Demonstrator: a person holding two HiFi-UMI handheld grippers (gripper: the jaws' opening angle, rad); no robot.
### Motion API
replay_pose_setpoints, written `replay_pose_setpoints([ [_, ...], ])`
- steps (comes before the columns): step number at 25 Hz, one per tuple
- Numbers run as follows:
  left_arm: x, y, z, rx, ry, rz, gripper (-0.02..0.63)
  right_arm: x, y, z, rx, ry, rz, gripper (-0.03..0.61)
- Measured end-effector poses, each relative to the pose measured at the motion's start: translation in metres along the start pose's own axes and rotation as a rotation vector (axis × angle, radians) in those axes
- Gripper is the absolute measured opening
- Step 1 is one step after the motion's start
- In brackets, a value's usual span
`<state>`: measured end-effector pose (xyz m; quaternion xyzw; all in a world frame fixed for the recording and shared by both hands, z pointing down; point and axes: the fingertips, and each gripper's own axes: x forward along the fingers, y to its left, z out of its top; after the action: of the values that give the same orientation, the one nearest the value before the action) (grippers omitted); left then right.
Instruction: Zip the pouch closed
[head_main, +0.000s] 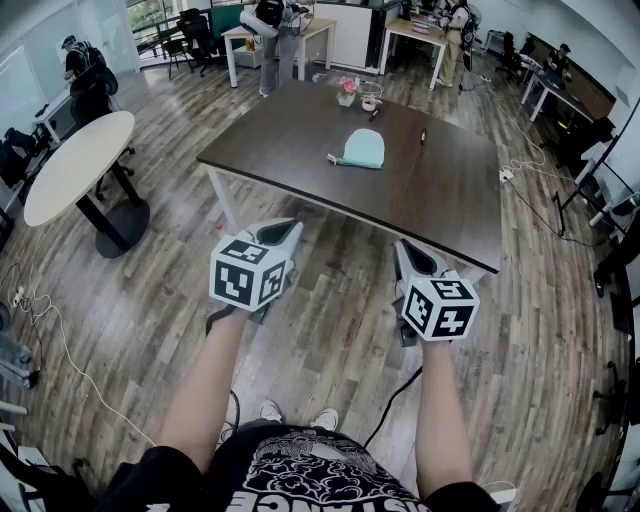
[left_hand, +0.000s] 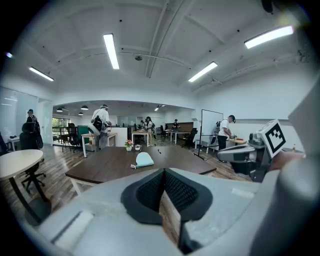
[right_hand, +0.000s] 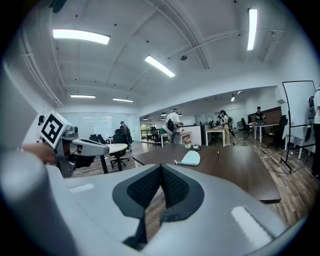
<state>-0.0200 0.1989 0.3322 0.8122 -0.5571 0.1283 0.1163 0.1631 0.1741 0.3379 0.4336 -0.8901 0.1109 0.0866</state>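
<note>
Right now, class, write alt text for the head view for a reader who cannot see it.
A person stands short of a dark table, holding the left gripper and right gripper out, fingers shut and empty. A pale teal pouch lies on the table, well beyond them.

I'm holding left gripper (head_main: 289, 229) and right gripper (head_main: 404, 249) out in front of me, side by side with a gap between them. Both are pointing forward and tilting slightly down. Jaws on each are sitting fully together, pads meeting at the tips, gripping nothing. Left forearm (head_main: 205, 390) and right forearm (head_main: 440, 420) are reaching out bare, roughly parallel. Left cube (head_main: 250, 272) and right cube (head_main: 440, 307) are facing up toward my head.
</note>
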Motion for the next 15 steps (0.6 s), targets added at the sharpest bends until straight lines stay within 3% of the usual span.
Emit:
replay_pose_setpoints([
  [9, 0.003, -0.014, 0.003, -0.021, -0.010, 0.003, 0.011, -0.008, -0.012, -0.005, -0.015, 0.009, 0.013, 0.016],
  [15, 0.008, -0.010, -0.002, -0.032, 0.001, 0.003, 0.037, -0.004, -0.011, -0.012, -0.018, 0.036, 0.019, 0.077],
])
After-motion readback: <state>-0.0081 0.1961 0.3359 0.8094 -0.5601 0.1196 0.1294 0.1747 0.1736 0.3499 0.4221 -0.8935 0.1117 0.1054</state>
